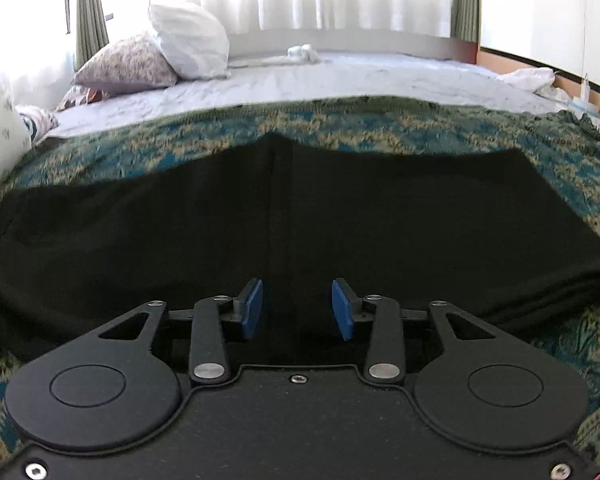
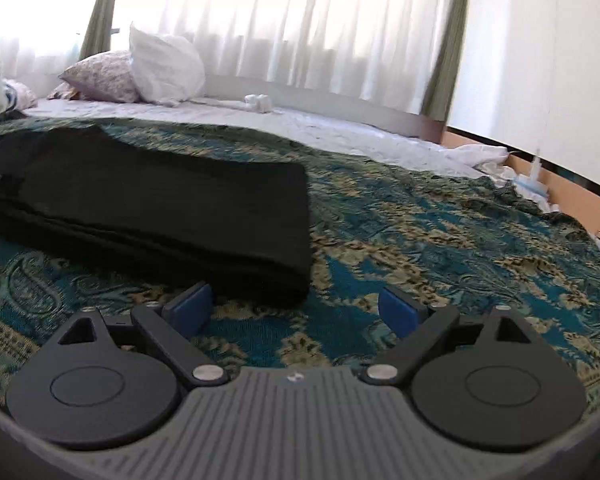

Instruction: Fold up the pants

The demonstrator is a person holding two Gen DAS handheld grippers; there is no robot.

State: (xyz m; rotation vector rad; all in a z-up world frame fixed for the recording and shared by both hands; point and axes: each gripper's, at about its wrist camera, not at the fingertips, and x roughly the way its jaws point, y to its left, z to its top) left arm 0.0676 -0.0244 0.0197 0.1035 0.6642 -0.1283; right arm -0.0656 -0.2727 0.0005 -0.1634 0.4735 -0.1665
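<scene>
Left tongs [image 1: 297,309] part-open, right tongs [image 2: 296,310] wide — both empty. Black fabric pants [image 2: 148,208], lengthwise-folded on teal paisley bedspread [image 2: 440,240], lie just ahead. Next: grab hem end, fold across.

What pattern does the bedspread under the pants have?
The bedspread has a teal and beige paisley pattern, clearest in the right wrist view.
</scene>
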